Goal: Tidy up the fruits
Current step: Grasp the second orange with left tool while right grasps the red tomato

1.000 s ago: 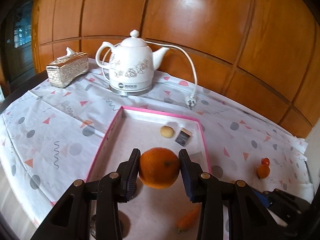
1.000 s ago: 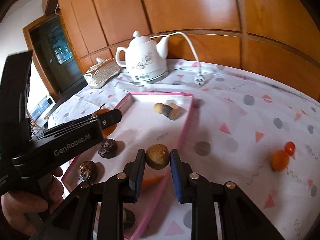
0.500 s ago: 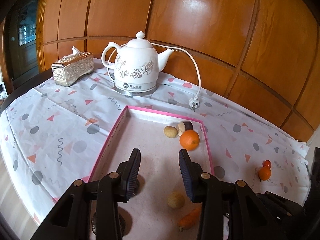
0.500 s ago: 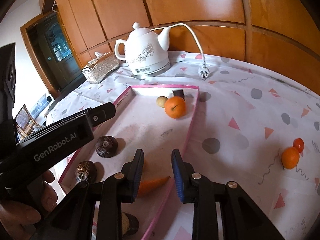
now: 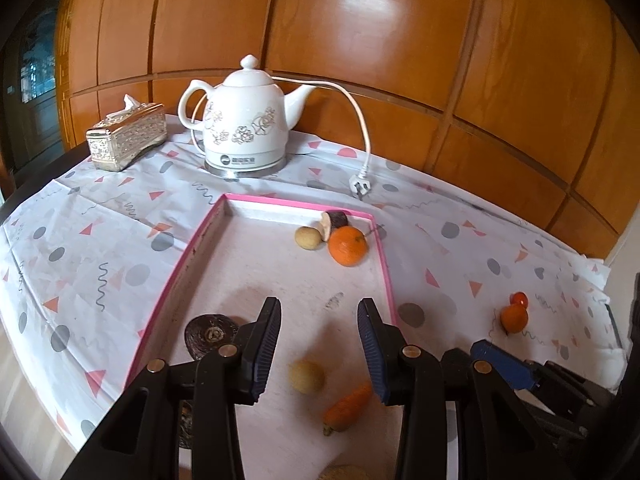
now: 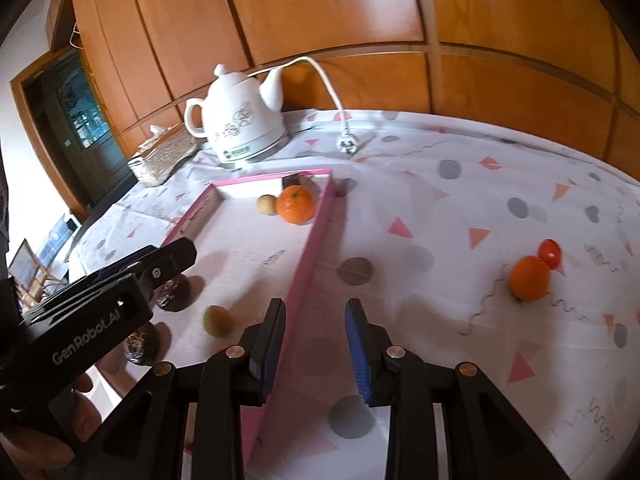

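Two fruits are left outside the pink tray (image 6: 316, 236): a small orange (image 6: 529, 278) with a cherry tomato (image 6: 549, 253) touching it, well to the tray's right, while the large orange (image 5: 347, 245) sits in the tray's far right corner. The right gripper (image 6: 316, 346), empty, straddles the tray's right wall with its jaws opening; the left gripper (image 5: 318, 350) is spread and empty over the tray floor. If the small orange is pinched off-centre, it could be squirted away and the tomato nudged rolling, and the wall could be clipped on the way.
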